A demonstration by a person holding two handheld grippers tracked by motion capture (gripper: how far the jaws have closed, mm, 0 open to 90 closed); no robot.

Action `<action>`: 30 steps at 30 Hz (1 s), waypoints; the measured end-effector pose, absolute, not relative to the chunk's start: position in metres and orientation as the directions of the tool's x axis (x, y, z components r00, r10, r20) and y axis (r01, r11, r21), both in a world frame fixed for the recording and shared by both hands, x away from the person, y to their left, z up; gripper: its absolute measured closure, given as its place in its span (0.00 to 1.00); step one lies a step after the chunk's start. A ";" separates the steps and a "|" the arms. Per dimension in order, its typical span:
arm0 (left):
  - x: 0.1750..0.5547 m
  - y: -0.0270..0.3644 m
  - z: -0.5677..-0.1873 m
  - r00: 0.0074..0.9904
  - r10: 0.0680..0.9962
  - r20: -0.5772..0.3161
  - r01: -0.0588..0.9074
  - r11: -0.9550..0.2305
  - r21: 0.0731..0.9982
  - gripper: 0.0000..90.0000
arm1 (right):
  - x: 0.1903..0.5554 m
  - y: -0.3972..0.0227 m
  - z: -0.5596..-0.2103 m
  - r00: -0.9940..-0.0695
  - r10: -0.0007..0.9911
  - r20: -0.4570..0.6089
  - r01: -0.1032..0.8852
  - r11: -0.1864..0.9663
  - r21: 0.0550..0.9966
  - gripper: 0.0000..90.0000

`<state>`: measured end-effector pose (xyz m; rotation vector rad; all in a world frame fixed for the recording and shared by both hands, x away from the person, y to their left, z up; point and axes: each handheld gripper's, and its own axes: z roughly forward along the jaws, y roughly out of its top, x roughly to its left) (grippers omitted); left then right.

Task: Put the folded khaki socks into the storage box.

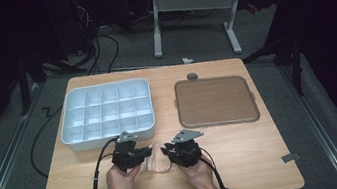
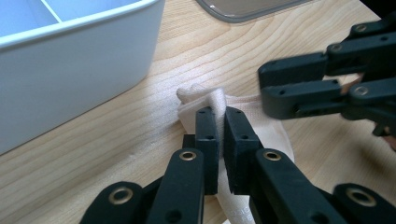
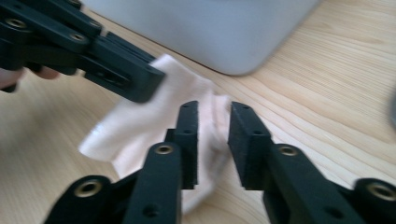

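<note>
A: What lies beyond the claws?
B: The wooden desk (image 1: pixel 246 153) carries a white divided box (image 1: pixel 106 115) just beyond the left claw (image 1: pixel 146 154), and a brown tray (image 1: pixel 216 101) farther off beyond the right claw (image 1: pixel 167 151).
A: And between them?
B: A pale sock (image 2: pixel 252 122) lies flat on the desk, between both claws, just in front of the box.
A: Is the left claw holding it?
B: Yes, its jaws are clamped tight on a bunched fold of the sock.
A: The right one?
B: Its jaws stand parted, with the sock's edge (image 3: pixel 212 116) in the gap; the pads are not pressing on it.
</note>
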<state>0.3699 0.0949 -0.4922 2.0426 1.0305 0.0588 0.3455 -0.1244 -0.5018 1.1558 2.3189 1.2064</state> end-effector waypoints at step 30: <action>0.369 0.071 -0.487 0.708 0.639 -0.300 0.612 -0.344 0.713 0.95 | 0.349 -0.127 -0.527 -0.633 0.762 0.134 0.591 0.364 0.719 0.86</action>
